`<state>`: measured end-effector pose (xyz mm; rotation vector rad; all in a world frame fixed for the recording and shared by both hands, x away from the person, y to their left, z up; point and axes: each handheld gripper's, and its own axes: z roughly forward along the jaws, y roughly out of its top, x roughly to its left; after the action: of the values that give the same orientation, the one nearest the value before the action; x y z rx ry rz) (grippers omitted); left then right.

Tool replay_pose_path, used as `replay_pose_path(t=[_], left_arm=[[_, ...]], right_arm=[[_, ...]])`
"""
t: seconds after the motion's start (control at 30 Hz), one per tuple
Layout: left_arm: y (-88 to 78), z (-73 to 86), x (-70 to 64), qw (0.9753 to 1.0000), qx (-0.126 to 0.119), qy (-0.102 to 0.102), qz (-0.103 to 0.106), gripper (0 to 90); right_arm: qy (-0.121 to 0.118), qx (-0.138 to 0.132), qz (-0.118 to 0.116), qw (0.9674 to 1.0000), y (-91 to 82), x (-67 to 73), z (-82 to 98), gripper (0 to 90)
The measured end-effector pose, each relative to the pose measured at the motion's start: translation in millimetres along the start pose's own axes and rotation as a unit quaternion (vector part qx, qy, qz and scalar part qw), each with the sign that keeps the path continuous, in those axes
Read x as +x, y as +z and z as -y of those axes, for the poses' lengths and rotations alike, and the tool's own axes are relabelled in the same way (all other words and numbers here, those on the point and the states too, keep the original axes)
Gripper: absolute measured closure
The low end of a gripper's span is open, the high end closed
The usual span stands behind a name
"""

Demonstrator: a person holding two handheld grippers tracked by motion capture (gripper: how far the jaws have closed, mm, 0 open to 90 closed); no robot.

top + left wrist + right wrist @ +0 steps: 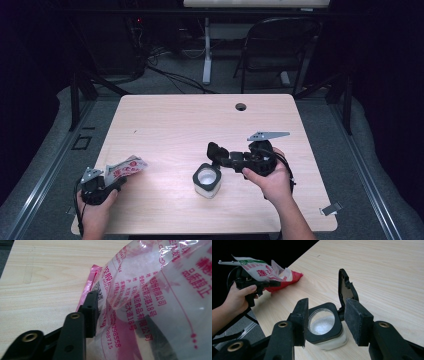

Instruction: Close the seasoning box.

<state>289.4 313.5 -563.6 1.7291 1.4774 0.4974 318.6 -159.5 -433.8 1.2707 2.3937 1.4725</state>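
**Jar open, bag not yet tipped**

While the table lies mostly bare, the left gripper clamps a printed bag near its edge. Right gripper, jaws wide, grips nothing, straddling the jar, lid flipped up. Pouring seemingly remains.

A pale wooden table sat lit in a dark room, with a round cable hole near its far edge. Behind it stood a black folding chair, a white desk leg, and cables across grey floor.
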Motion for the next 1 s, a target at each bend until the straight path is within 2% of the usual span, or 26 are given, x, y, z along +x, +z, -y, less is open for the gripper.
replay_pose_path(t=[0.07,0.13,0.27,0.33,0.43,0.63,0.83,1.0], left_arm=[[0.3,0.8,-1.1,1.0000,-0.005,-0.001,0.000,55.4],[-0.2,0.7,-2.9,1.0000,-0.006,0.007,-0.002,51.2],[-1.8,1.0,-9.3,0.9995,-0.012,0.029,-0.006,44.4],[-3.6,0.6,-13.7,0.9988,-0.014,0.046,-0.010,42.4],[-4.9,-0.4,-19.1,0.9978,-0.022,0.063,-0.004,39.8],[-5.0,-1.8,-28.9,0.9953,-0.027,0.093,0.000,36.1],[-7.7,-3.7,-38.9,0.9935,-0.036,0.107,0.012,35.4],[-4.9,-1.8,-51.3,0.9912,-0.022,0.127,0.029,34.8]], right_arm=[[0.000,0.000,0.000,1.0000,0.2,0.2,0.0,54.5],[0.000,0.000,0.001,1.0000,0.7,0.9,0.1,54.5],[0.001,-0.001,0.001,1.0000,1.6,1.1,0.5,54.3],[0.000,0.000,0.001,1.0000,1.0,0.4,0.2,54.1],[0.000,-0.002,0.002,1.0000,0.3,-0.9,0.2,53.9],[0.005,-0.004,0.005,1.0000,0.4,-1.8,0.5,53.3],[0.003,-0.003,0.010,0.9999,-0.1,-3.9,0.7,52.0],[0.004,-0.001,0.025,0.9997,2.0,-7.4,1.6,50.8]])
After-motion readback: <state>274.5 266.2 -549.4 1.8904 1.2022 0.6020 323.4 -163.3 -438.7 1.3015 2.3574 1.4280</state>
